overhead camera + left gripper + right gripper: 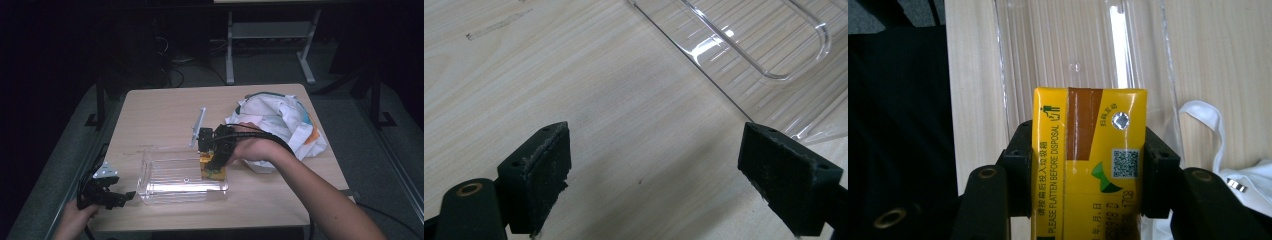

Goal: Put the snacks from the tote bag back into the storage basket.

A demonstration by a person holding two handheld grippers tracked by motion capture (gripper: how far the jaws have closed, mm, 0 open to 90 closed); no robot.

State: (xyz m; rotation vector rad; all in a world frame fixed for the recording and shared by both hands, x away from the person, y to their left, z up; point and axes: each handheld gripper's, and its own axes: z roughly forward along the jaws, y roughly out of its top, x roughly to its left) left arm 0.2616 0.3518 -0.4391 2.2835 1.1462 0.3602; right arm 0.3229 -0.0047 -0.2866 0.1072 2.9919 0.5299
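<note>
A yellow drink carton (1088, 155) with a brown stripe and a foil straw hole sits between the jaws of my right gripper (1087, 165), which is shut on its two sides. In the high view that right gripper (214, 160) holds the carton (212, 170) at the right end of a clear plastic bin (165, 182). Below the carton the ribbed bin floor (1073, 45) is visible. My left gripper (122, 197) rests at the table's front left corner, just left of the bin. Its jaws stand wide apart over bare wood (654, 165), with the bin's edge (744, 55) ahead.
A crumpled white cloth bag (277, 125) with coloured print lies at the right back of the table (160, 110). A thin grey strip (197, 125) stands beside the right gripper. Dark floor and a white desk frame (270, 45) lie beyond the table.
</note>
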